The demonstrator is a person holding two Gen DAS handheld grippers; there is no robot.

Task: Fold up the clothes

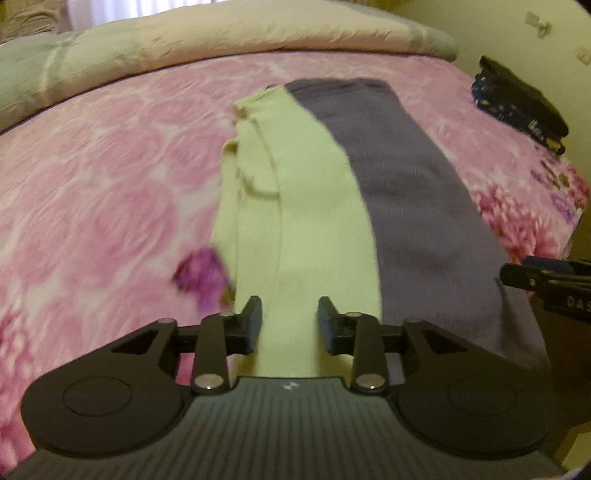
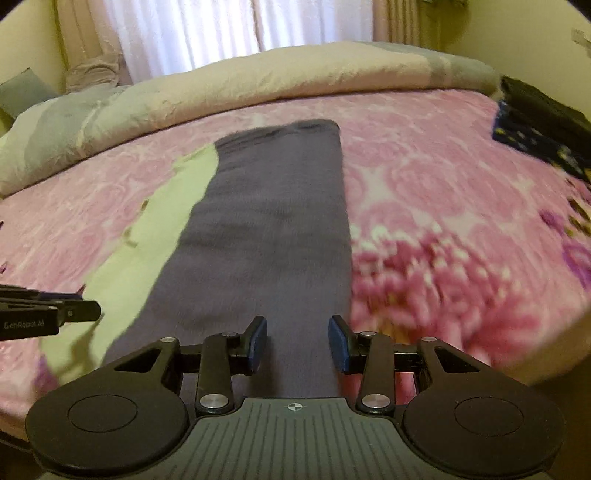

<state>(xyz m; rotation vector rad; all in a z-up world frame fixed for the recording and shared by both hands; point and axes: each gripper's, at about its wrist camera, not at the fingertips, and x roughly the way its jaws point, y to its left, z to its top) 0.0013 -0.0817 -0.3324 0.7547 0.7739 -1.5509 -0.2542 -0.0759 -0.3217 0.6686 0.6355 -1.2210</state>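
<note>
Two-tone knit garment, a pale yellow-green panel beside a dusty purple one, lies in a long narrow strip on the pink rose-patterned blanket, running from the near edge of the bed toward the rolled cream and grey duvet. It looks soft, light and limp, so I judge it will sag and drag unless it is taken at two points along one edge; the near end, where both colours meet the bed edge, seems the natural place to pinch, with enough layers caught that none slips out.

The left gripper stands over the yellow-green part with its jaws parted and nothing between them. The right gripper stands likewise over the purple part, jaws apart, gripping no cloth.

The left wrist view shows seams and overlapped layers on the yellow-green side, which suggests the strip is already folded lengthwise; the right wrist view hides that detail. The right view instead shows the straight right edge of the purple panel, white curtains and a grey pillow. A dark folded stack sits at the far right.
</note>
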